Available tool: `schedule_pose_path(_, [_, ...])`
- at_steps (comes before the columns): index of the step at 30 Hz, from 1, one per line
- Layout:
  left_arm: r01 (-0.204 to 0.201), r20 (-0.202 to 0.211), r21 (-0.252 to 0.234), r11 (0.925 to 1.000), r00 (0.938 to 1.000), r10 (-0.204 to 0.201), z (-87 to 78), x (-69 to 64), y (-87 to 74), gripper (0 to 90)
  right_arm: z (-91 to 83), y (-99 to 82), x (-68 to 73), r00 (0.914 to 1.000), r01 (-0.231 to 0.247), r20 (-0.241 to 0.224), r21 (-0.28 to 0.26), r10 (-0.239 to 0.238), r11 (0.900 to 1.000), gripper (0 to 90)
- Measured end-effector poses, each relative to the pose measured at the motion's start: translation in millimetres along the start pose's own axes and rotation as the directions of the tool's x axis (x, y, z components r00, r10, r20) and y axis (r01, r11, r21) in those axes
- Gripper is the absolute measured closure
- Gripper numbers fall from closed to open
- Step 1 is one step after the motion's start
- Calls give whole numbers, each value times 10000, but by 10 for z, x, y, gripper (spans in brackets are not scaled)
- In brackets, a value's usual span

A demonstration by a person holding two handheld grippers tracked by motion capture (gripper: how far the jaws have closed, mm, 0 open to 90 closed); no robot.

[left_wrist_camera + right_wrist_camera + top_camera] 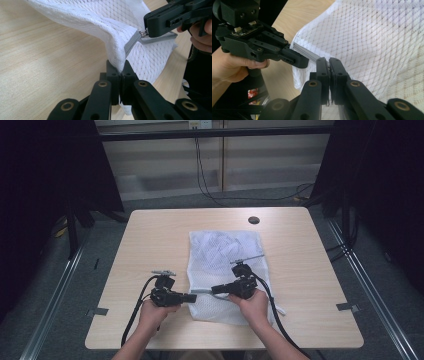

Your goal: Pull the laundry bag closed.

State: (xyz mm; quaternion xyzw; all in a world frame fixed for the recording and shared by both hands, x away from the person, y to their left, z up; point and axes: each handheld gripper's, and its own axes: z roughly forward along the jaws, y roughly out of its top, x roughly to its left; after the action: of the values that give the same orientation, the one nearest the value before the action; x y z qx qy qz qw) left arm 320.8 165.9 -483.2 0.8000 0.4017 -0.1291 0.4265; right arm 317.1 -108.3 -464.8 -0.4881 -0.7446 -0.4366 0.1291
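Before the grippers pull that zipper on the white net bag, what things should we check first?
1. Left gripper shut on the mesh bag corner: ok.
2. Right gripper shut on the zipper pull: ok.
3. Grey zipper tape straight between the grippers: ok.
4. Bag lying on the table, away from its edges: ok.
5. Mesh caught in the zipper: cannot tell.
6. Anything inside the bag: cannot tell.
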Motion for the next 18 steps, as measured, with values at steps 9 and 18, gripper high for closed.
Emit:
schedule_pose_path(9, [-2,-17,-41,10000,10000,2,-6,6,-2,885,-31,-5,-14,10000,-46,34,15,46,10000,871])
schedule_pose_path(18, [99,-15,-45,9999,9999,-100,-9,14,-2,885,-85,-28,-65,9999,-75,147,-50,76,10000,871])
